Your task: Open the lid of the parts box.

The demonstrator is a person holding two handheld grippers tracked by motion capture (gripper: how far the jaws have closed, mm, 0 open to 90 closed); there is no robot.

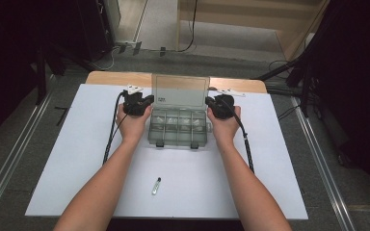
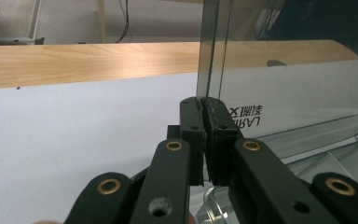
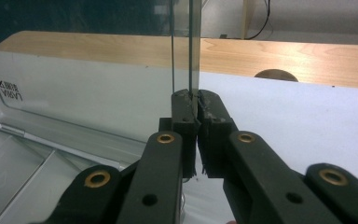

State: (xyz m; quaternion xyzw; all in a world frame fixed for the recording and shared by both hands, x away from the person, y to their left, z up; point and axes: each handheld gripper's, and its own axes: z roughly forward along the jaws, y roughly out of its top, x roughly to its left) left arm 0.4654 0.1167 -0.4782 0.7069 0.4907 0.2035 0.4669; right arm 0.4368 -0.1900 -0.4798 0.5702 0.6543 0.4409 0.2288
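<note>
A clear plastic compartment box (image 1: 178,126) sits at the middle of the white sheet, its lid (image 1: 180,90) standing upright at the back. My left gripper (image 1: 149,100) is shut on the lid's left edge, and my right gripper (image 1: 208,101) is shut on its right edge. In the left gripper view, the left gripper (image 2: 207,105) has its jaws pressed together on the thin pane of the lid (image 2: 298,88), right of them. In the right gripper view, the right gripper (image 3: 197,98) pinches the lid (image 3: 88,88) the same way, the pane rising straight up.
A small clear vial (image 1: 156,185) lies on the white sheet (image 1: 77,159) near the front, between the forearms. The wooden tabletop (image 1: 111,77) shows behind the sheet. Two white tags (image 1: 135,88) lie beside the lid. Metal rails run along both sides of the table.
</note>
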